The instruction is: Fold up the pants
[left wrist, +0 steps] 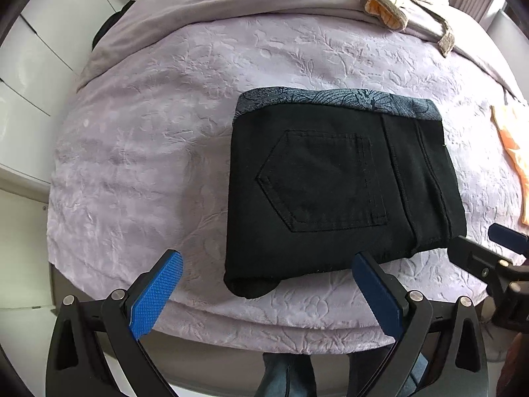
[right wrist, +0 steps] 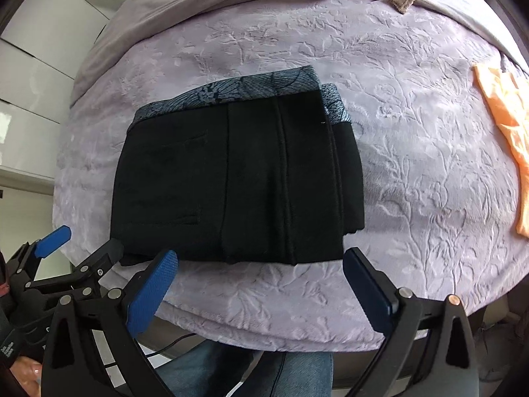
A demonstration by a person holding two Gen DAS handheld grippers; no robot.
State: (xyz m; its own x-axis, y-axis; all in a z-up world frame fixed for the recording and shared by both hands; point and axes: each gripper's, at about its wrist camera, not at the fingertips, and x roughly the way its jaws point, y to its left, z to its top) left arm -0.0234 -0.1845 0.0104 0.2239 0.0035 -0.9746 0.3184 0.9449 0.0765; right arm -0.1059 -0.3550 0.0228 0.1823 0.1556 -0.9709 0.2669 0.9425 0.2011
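- No text, label, brand, number or sign can be read in either wrist view.
- At the lower left edge of the right wrist view, left of the right gripper [right wrist: 261, 284], a dark strap [right wrist: 10, 347] carries small white marks, too blurred to make out.

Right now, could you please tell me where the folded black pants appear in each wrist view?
Left wrist view: the pants lie right of centre on the bed cover.
Right wrist view: the pants lie left of centre.
Shared landmark: the orange cloth at the right edge in both.
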